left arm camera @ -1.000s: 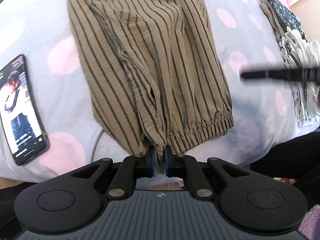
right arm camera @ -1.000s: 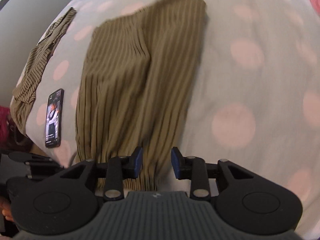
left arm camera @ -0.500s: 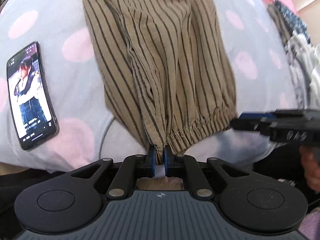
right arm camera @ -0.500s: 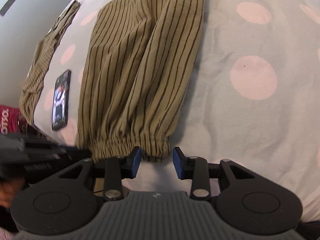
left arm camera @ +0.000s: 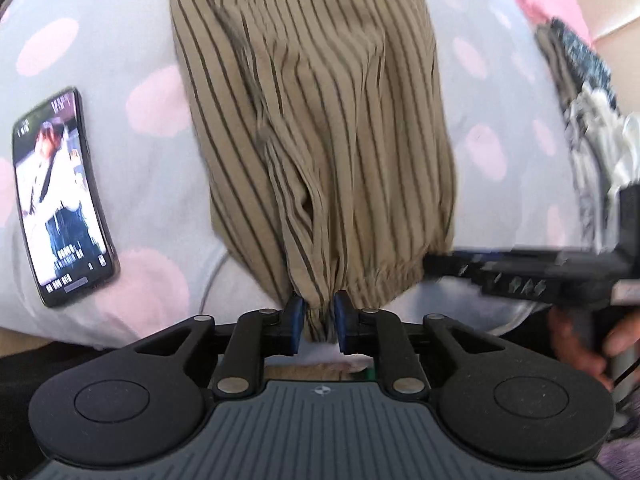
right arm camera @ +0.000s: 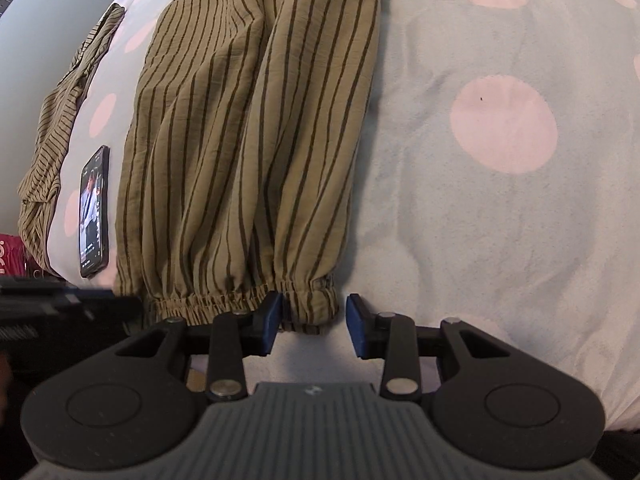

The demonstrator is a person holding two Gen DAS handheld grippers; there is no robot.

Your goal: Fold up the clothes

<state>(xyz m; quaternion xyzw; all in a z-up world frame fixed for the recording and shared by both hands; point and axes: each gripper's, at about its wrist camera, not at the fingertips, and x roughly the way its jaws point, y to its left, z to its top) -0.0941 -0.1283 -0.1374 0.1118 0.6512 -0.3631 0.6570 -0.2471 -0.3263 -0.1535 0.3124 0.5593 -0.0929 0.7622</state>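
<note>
The striped trousers (left arm camera: 320, 128) lie flat on a bed covered by a pale blanket (right arm camera: 500, 220) with pink dots, their gathered cuffs reaching the near edge of the bed.

The left claw (left arm camera: 318, 322) sits at that near edge with a bunch of the cuff fabric between its blue pads. Its jaws have just been opening, and a narrow gap shows on each side of the cloth, so the grip looks released rather than clenched.

The right claw (right arm camera: 314, 322) is at the neighbouring cuff. Its jaws stand apart, the elastic hem lies between them near the left pad, and neither pad presses on it. In the left wrist view this claw appears blurred at the right, with part of the person's hand (left arm camera: 584, 340) behind it.

A phone (left arm camera: 60, 200) with a lit screen lies on the blanket beside the trousers, toward the bed's left edge. Another striped garment (right arm camera: 60, 120) hangs over the far left edge, and a heap of patterned clothes (left arm camera: 592, 112) rests along the right edge.
</note>
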